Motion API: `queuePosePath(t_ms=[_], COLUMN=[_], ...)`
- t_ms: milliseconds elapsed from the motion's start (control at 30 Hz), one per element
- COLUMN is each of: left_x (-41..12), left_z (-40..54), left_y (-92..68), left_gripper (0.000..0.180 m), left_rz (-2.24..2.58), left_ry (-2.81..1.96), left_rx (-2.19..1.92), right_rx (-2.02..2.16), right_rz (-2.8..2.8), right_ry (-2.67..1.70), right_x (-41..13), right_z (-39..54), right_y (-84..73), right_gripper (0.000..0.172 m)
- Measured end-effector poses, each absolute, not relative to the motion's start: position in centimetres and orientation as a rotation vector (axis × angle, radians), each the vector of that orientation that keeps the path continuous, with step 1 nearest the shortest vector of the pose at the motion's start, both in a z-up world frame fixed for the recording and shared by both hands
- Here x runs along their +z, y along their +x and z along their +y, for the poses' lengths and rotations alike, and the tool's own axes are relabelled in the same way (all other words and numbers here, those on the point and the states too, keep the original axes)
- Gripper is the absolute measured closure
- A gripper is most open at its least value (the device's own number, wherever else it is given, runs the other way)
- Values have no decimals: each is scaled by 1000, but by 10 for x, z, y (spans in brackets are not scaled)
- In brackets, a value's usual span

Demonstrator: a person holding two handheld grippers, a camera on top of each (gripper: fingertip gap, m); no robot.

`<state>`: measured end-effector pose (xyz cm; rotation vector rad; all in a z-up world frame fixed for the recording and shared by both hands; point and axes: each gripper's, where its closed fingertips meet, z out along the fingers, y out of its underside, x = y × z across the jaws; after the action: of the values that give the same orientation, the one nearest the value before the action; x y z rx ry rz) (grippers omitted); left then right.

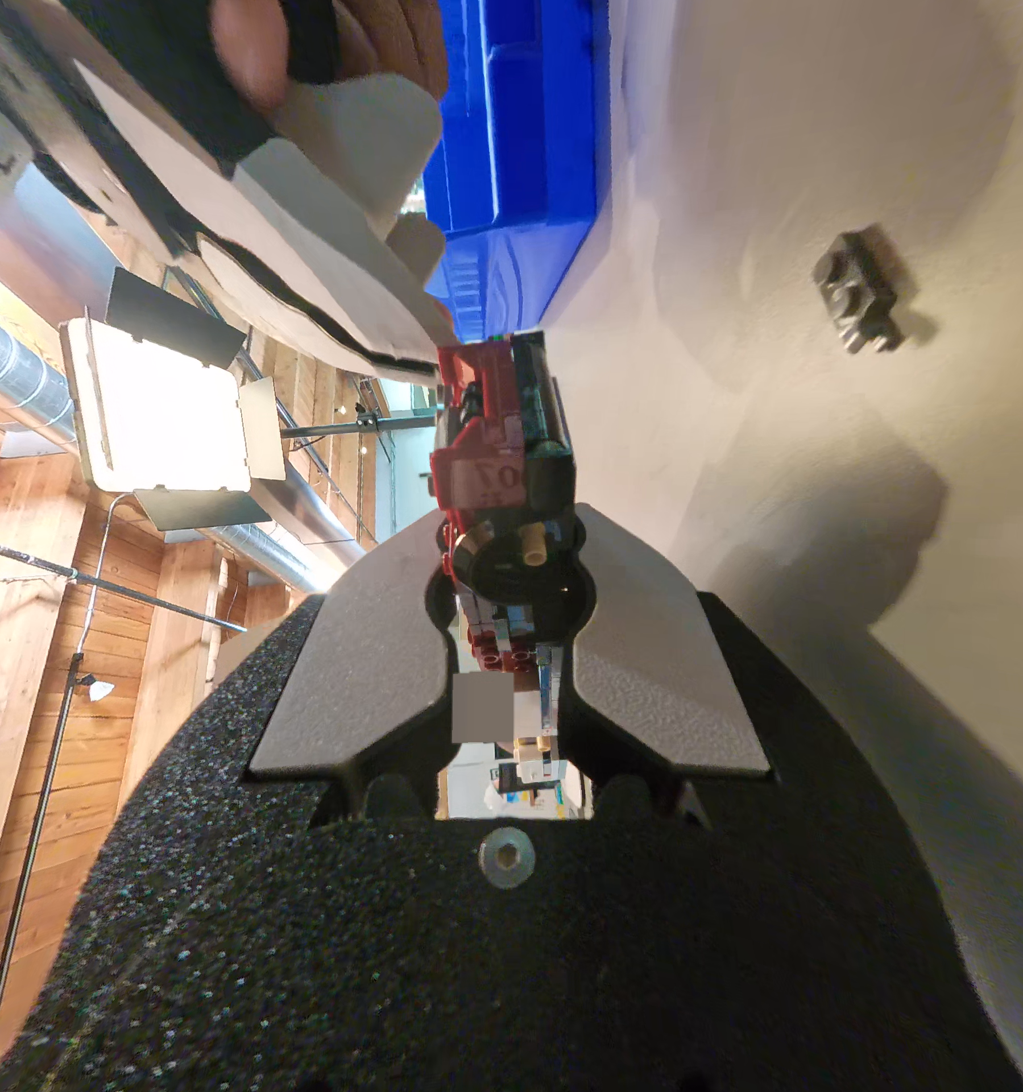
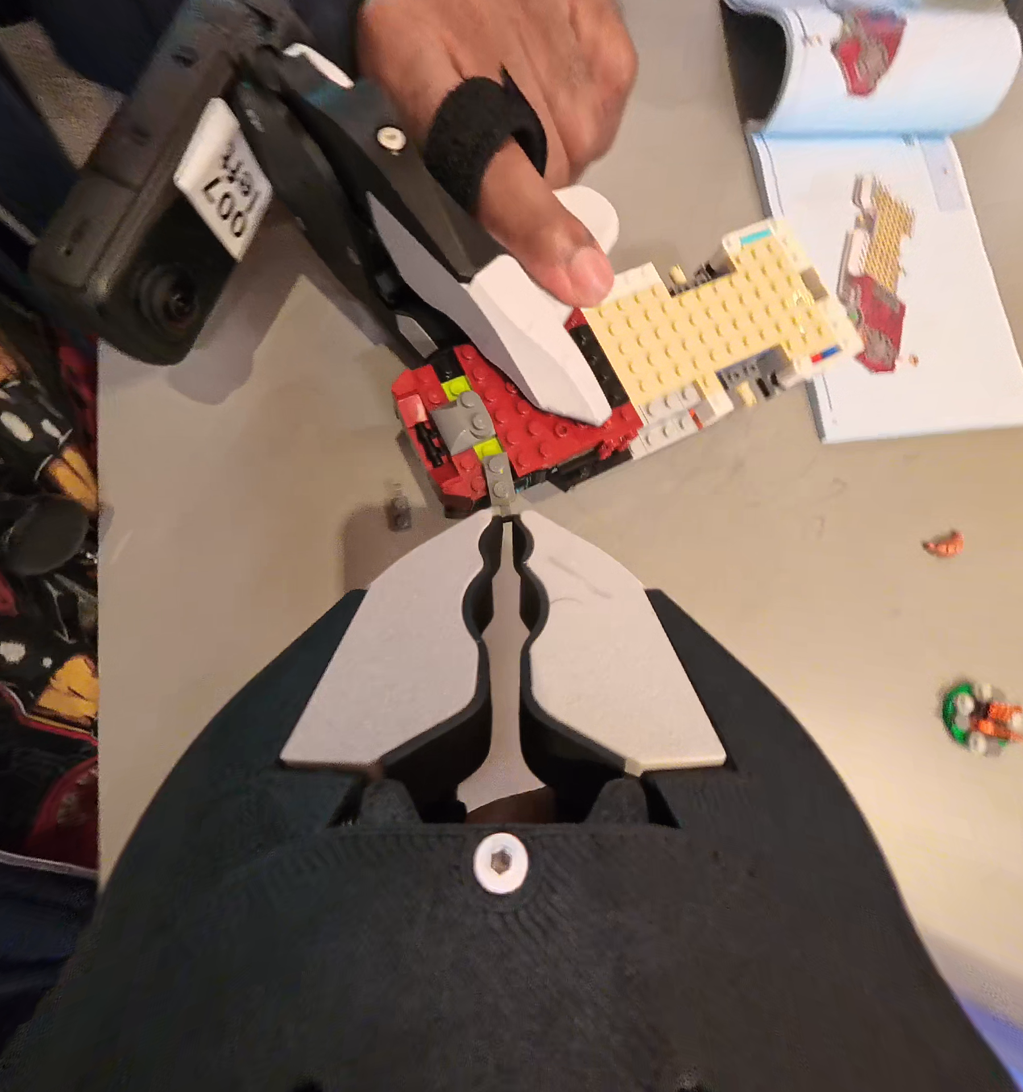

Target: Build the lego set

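My left gripper (image 1: pixel 506 520) is shut on a red, black and tan brick model (image 1: pixel 497 467) and holds it on edge above the table. In the right wrist view its white finger (image 2: pixel 544 354) lies across the model's red part (image 2: pixel 544 428), with a hand behind it. My right gripper (image 2: pixel 506 517) is shut on a small grey two-stud plate (image 2: pixel 499 478), pinching its end tab. The plate lies on the near edge of the model's red part, beside a lime-green stud (image 2: pixel 485 447). The right gripper's fingers (image 1: pixel 331 278) also show in the left wrist view.
A loose grey brick (image 1: pixel 857 289) lies on the table and also shows in the right wrist view (image 2: pixel 399 511). An open instruction booklet (image 2: pixel 910 266) lies at the far right. A green and orange piece (image 2: pixel 978 718) and an orange bit (image 2: pixel 943 542) lie right. A blue bin (image 1: pixel 520 148) stands beyond. The tips of one gripper are about 4 cm away from the tips of the other. The orange bit (image 2: pixel 943 542) lies around 20 cm away from my left fingertips.
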<state>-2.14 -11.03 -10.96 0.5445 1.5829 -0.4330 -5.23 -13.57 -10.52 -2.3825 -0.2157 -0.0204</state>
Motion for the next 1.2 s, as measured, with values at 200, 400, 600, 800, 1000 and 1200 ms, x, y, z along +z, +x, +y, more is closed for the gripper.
queuePosePath(t_ms=[200,400,600,800,1000,1200], left_x=[-114,-116,-116,-116,-116,-116], left_z=[-108,-107,-107,-106,-104,-104], left_y=[-16,-14,-14,-14,-11,-11], left_gripper=[146,146,146,146,146,146], left_rz=[1599,1602,1600,1602,1589,1596], left_ry=[533,527,526,522,520,510], left_rx=[-388,-358,-341,-332,-290,-301], right_rx=[-25,-7,-25,-36,-29,-40], right_rz=[121,331,427,440,467,436], right_ry=[-2473,-2502,-2506,-2542,-2569,-2556], right_x=[-101,-104,-104,-106,-111,-108], right_z=[-136,-134,-131,-134,-130,-124], right_y=[-48,-52,-52,-54,-58,-62], right_gripper=[169,169,169,169,169,168])
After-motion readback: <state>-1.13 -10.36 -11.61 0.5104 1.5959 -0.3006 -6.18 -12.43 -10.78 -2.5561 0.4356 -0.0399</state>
